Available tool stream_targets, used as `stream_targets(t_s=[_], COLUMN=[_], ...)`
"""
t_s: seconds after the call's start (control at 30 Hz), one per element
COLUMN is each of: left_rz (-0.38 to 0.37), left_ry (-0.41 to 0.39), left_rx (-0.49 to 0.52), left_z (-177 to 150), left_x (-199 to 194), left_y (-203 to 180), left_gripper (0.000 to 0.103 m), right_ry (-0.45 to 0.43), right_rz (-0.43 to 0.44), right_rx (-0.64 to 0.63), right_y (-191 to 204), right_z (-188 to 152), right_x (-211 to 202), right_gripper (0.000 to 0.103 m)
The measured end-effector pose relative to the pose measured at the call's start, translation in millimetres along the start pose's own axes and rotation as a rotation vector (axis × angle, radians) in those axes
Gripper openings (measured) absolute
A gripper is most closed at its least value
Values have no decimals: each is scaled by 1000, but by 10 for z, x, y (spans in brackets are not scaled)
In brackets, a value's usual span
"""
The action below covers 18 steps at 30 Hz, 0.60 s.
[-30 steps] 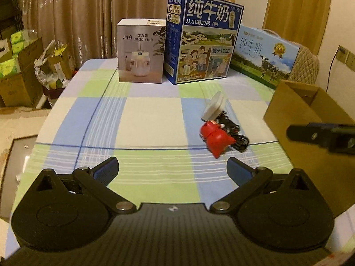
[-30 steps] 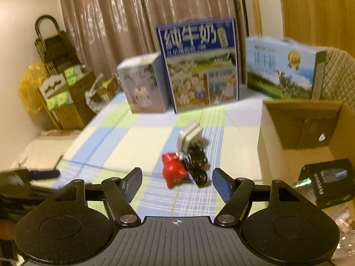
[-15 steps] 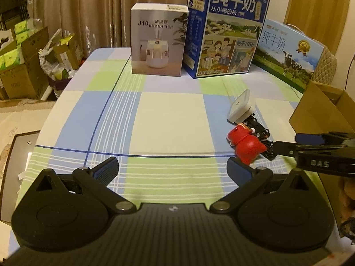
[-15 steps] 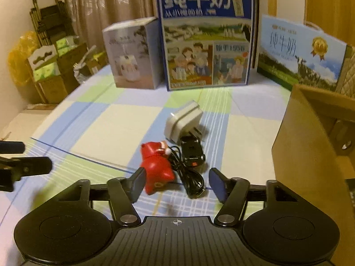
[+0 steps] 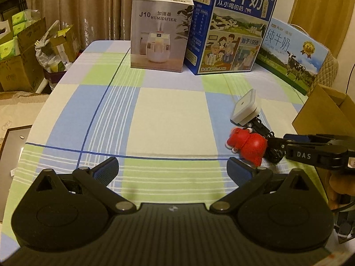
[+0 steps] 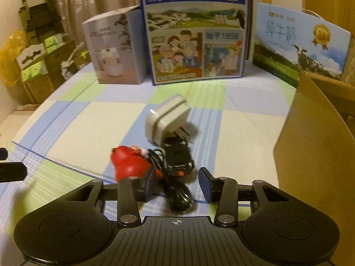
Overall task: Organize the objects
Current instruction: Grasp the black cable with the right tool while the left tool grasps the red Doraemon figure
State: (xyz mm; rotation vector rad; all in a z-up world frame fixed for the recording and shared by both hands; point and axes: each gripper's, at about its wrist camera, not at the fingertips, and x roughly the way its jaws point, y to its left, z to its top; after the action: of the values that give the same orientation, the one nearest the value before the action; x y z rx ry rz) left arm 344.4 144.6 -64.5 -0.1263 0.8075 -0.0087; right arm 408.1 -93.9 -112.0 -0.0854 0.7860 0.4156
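**Right gripper straddles the cable bundle; left gripper idle over the cloth**

A checked tablecloth in blue, green and cream covers the table; its near edge is hidden under both gripper bodies. At the far end stand three cartons: a tall blue milk carton, its top cut off in both views, a low milk carton printed with a cow, and a white humidifier box. In the right wrist view their print is blurred and cannot be read. On the right, an open cardboard box is cut off by the frame, and its inside is not visible from either camera.

The left gripper hangs over bare cloth with its fingers spread wide and nothing between them.

The right gripper sits low on the table, fingers well apart, set either side of a coiled black cable. Whether the pads touch the coil cannot be told; part of it is hidden behind the left finger. From the left wrist camera this gripper enters from the right edge, with a hand partly out of frame behind it.

Touching the cable lies a red toy figure, its lower part covered by the finger in the right view. A black plug block lies just beyond, and a white charger leans tilted on it.
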Motion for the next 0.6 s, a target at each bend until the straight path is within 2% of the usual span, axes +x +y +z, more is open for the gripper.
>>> stream_targets(t_s=[0.1,0.23,0.3,0.37,0.6], left_rz=[-7,-14,-16,-18,-16], left_ry=[-2,-3,-1,0,11], left_rx=[7,14,14,16,26], left_z=[3,1,-1,-2,-33], left_x=[-7,-5,5,12,44], left_y=[-33,-65,-74,-88,-94], left_gripper=[102,102,102,102,102], right_ry=[16,53,57,55,100], right_rz=[2,51,73,101,181], right_rx=[11,-14,-27,-41,-79], right_y=[-50,-38,-3,43,243], right_z=[-7,-49,-71,-73,-95], right_x=[27,91,101,97,106], right_gripper=[37,36,31,19,16])
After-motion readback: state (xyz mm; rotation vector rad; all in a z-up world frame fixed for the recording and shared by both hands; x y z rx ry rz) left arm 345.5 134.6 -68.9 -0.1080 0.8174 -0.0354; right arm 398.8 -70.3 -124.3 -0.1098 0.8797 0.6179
